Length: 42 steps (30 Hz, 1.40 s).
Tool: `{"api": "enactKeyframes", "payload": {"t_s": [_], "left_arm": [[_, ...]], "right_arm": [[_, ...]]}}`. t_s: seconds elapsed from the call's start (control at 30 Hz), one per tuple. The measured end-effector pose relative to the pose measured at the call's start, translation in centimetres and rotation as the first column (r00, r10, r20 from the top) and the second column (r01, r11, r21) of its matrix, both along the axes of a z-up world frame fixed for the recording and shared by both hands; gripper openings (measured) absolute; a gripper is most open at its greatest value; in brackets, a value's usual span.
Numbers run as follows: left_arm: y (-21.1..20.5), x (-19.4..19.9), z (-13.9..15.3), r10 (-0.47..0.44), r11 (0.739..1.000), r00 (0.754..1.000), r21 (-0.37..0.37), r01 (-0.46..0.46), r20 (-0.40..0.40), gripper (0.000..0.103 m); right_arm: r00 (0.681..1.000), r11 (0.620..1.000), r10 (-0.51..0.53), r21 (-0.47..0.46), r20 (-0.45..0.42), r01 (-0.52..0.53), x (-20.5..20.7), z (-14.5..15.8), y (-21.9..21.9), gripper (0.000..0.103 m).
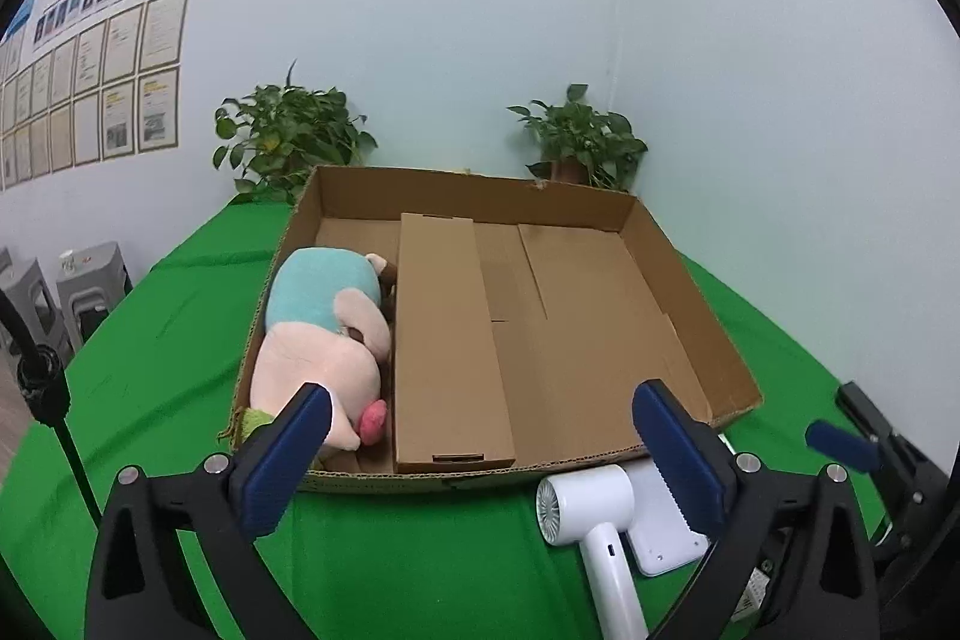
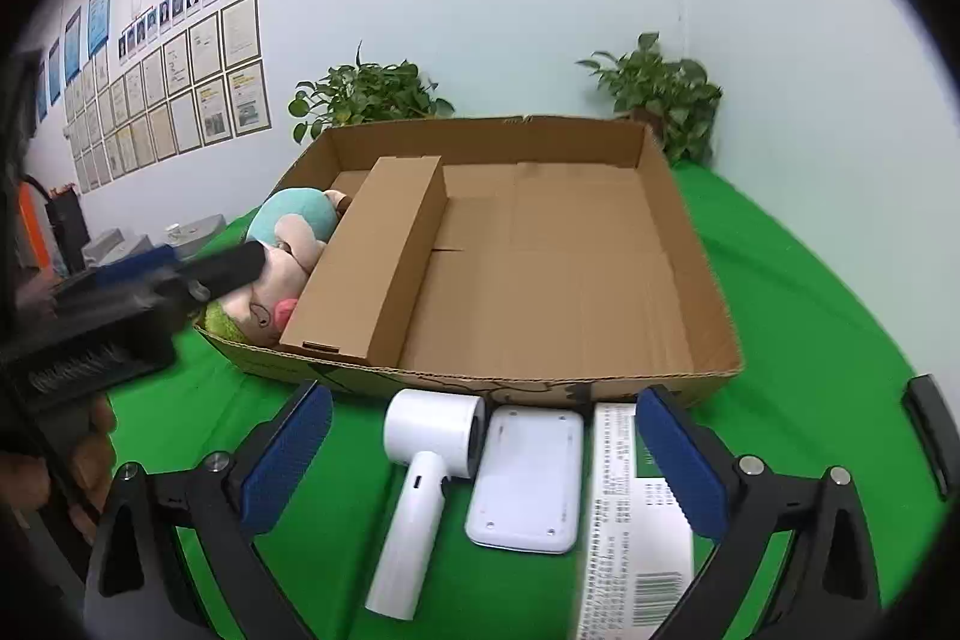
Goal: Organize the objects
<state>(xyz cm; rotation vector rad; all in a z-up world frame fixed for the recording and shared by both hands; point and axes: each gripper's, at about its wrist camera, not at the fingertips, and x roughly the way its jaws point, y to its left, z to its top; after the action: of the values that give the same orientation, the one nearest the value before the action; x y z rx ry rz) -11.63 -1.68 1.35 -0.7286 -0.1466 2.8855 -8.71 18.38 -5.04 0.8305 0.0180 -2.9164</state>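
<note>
Cardboard divider (image 1: 447, 340) half-hiding plush toy (image 1: 324, 334)

An open cardboard tray (image 2: 690, 244) sits on the surface (image 2: 810, 292), with two potted plants (image 2: 366, 97) behind it against the wall. Inside the tray, a long carton (image 2: 372, 256) lies lengthwise left of centre, and a plush toy (image 1: 324, 340) lies between it and the tray's left wall. Before the tray's near wall lie, left to right, a hair dryer (image 2: 420, 484), a flat device (image 2: 528, 478) and a printed box (image 2: 630, 520).

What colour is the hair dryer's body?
White; the hair dryer shows best in the right wrist view.
</note>
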Motion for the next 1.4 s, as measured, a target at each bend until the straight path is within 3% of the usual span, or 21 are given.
{"api": "enactKeyframes", "payload": {"t_s": [0.33, 0.73, 1.13, 1.27, 1.4], "left_arm": [[-0.2, 0.3, 0.1, -0.01, 1.0, 0.999, -0.008, 0.01, 0.034, 0.101], [0.1, -0.4, -0.8, -0.034, 0.999, 0.998, -0.02, 0.035, 0.045, 0.101], [-0.8, -2.1, -2.6, -0.055, 0.998, 0.994, 0.001, 0.056, 0.094, 0.101], [-0.9, -2.5, -3.7, -0.14, 0.99, 0.979, 0.045, 0.135, 0.145, 0.1], [-0.5, -3.2, -5.8, -0.256, 0.963, 0.943, 0.139, 0.23, 0.212, 0.1]], "right_arm": [[0.998, 0.997, 0.054, -0.047, 0.012, -0.054, 1.0, 0.0, 0.0, 0.102], [0.999, 0.999, 0.037, -0.039, -0.004, -0.037, 1.0, -0.8, 0.1, 0.102], [0.989, 0.985, 0.13, -0.105, -0.073, -0.137, 2.3, -1.5, 0.5, 0.102], [0.976, 0.961, 0.219, -0.177, 0.006, -0.215, 2.9, -3.5, 0.5, 0.102], [0.957, 0.946, 0.268, -0.216, 0.109, -0.241, 3.3, -6.1, -0.2, 0.102]]}}
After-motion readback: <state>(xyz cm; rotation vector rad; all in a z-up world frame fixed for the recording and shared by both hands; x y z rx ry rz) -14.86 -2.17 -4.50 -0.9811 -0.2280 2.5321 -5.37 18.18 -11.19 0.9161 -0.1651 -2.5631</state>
